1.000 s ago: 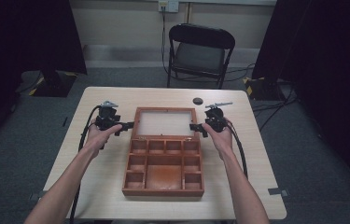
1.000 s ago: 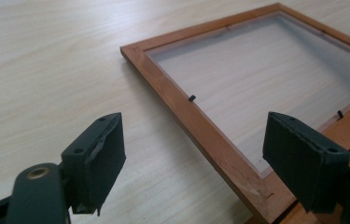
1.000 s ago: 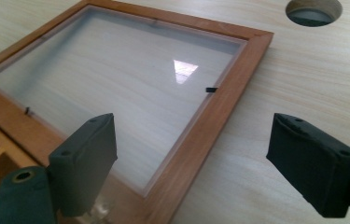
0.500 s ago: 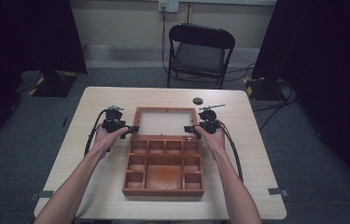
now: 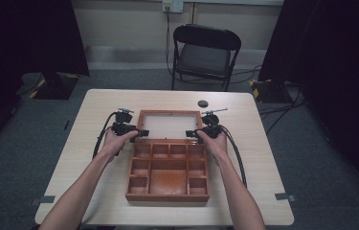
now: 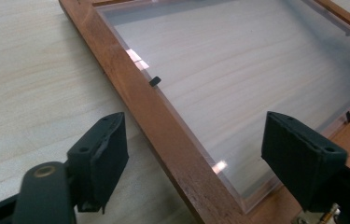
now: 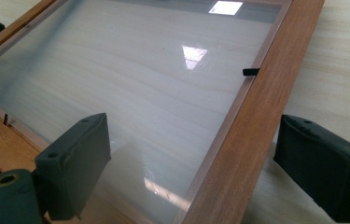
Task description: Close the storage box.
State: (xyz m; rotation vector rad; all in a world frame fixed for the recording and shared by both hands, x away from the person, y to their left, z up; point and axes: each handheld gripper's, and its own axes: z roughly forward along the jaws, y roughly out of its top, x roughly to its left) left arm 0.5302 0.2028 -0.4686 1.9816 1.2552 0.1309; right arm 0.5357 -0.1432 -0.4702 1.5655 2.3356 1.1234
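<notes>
Both grippers, left gripper (image 5: 141,132) and right gripper (image 5: 190,133), have closed in on the lid (image 5: 170,125), jaws wide open straddling its side rails, gripping nothing; lifting it shut likely follows.

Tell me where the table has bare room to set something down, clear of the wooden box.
Bare tabletop runs along the far edge behind the open lid, apart from a small black disc. Broad strips also lie left and right of the compartment tray, outside the forearms. It is crowded at the lid's sides, where the left gripper and right gripper straddle the frame.
</notes>
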